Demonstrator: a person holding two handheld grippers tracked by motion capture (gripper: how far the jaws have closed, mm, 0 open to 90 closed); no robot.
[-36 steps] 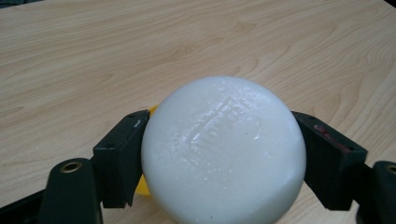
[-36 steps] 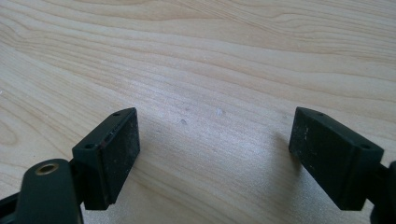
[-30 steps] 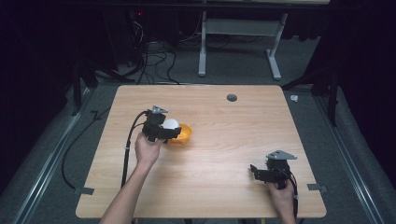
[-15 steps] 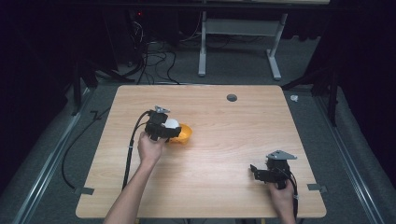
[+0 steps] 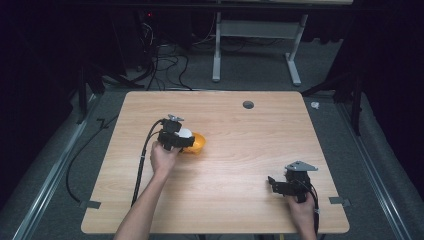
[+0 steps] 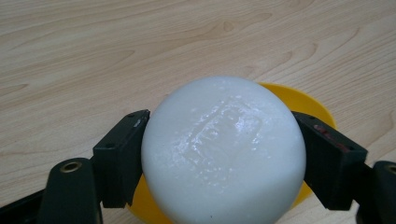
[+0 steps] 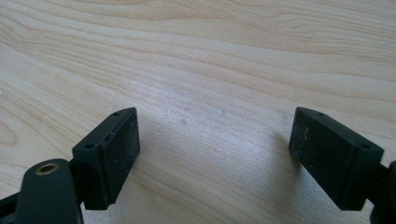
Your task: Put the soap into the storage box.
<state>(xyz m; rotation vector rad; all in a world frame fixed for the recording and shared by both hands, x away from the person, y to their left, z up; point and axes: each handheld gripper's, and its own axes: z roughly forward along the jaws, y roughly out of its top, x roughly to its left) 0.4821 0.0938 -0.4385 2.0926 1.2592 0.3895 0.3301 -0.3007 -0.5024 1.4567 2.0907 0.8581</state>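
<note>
The left tool (image 6: 219,154) clamps its black, blocky jaws on a smooth, glossy white ball (image 6: 223,149) directly above a round yellow dish (image 5: 196,144) at the left-centre of the pale wood-grain bench (image 5: 240,165). Well apart near the bench's right front corner, the right tool (image 7: 215,154) rests with jaws spread wide over bare wood.

White ball (image 6: 223,149) between tool (image 6: 223,161) jaws, above yellow bowl (image 6: 303,100).

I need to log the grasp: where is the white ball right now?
The white ball sits between the jaws of the left claw, over the yellow bowl on the left half of the table.
</note>
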